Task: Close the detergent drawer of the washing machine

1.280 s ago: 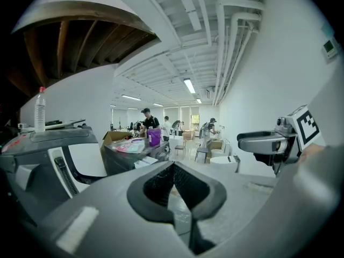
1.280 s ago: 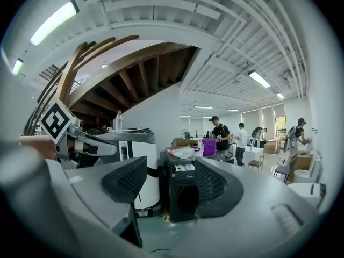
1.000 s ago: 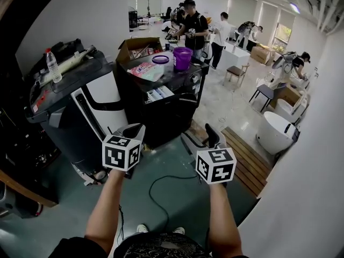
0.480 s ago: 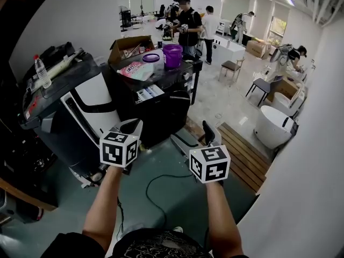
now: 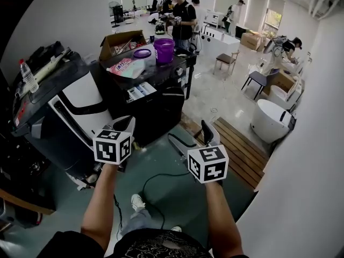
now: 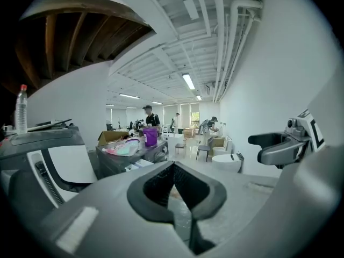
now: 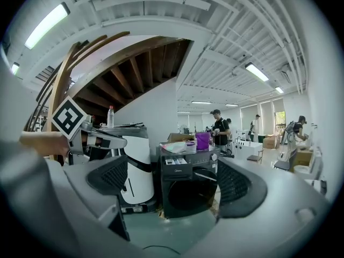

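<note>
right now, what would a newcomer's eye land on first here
The marker cubes on the left gripper and right gripper, low in the foreground. Ahead stands the black washer, a bright purple bucket on its top. A person in black stands behind it.

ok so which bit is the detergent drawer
Find the black washing machine with a purple bucket on top. The detergent drawer juts from its upper front, above the round door; only it shows pale compartments.
</note>
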Motion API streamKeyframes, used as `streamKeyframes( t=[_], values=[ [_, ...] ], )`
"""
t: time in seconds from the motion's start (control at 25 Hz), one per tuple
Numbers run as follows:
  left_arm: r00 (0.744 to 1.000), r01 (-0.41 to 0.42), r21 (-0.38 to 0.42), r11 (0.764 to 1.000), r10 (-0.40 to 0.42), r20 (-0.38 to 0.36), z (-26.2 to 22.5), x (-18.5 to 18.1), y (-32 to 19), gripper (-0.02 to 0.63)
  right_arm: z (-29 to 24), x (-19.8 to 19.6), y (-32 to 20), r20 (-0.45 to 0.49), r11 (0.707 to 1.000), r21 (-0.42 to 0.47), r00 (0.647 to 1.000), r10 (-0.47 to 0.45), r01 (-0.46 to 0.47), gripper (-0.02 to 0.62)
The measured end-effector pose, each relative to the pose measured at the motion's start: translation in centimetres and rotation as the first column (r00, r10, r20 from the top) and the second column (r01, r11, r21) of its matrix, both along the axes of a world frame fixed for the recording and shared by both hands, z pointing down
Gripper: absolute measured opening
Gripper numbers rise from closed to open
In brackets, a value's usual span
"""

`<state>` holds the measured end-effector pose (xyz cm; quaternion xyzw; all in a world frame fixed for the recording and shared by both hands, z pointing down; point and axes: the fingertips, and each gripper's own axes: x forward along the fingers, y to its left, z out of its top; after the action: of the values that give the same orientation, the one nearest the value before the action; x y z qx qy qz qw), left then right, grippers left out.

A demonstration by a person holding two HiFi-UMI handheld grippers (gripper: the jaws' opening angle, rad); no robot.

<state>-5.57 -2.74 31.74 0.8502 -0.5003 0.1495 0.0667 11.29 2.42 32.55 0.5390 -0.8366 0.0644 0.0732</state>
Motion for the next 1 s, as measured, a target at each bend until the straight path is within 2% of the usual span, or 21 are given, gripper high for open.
streamKeyframes(
  t=[0.52,1.0],
  values=[
    [0.999,-0.034,-0.032,0.999,0.033,-0.042,2.4,-5.3,-12.3,0.0,2.1,-6.0,-12.7,-0.016,0.999,-0.05,1.0,0.008,-0.009,0.523],
    [0.994,-0.093,-0.04,0.995,0.09,-0.064,2.3,-10.2,-21.6,0.0,1.4,-11.7,-22.4,-0.041,0.998,-0.06,0.999,0.026,-0.029,0.518]
  ],
)
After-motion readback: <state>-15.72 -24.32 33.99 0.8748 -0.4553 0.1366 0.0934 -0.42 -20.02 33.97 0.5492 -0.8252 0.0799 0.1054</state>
